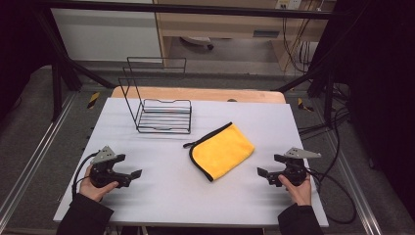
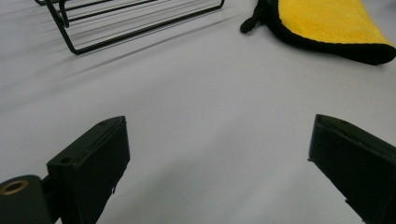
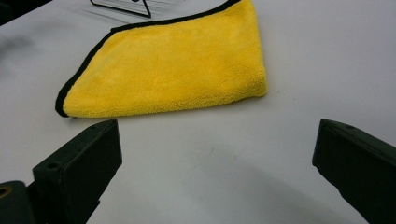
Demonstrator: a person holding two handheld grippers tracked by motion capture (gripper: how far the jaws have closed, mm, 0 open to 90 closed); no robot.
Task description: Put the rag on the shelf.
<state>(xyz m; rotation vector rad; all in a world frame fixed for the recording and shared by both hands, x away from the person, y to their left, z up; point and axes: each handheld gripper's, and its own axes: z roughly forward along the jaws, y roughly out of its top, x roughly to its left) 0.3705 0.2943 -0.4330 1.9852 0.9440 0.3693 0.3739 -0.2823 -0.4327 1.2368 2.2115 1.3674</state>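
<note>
Tools point(image 1: 138, 173) point(image 1: 261, 172) wide open either side of folded yellow cloth point(image 1: 222, 150)

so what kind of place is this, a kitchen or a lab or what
Most likely a lab or a recording rig, not a kitchen. A white table stands inside a black metal frame, cables trail across the floor, and a person holds hand-held tongs. The yellow cloth and wire rack look like props.

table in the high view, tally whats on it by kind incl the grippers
yellow cloth, folded, black edging: 1
black wire rack: 1
hand-held grippers: 2, left gripper and right gripper, both open with nothing between the jaws
total: 4 on the white table
</note>
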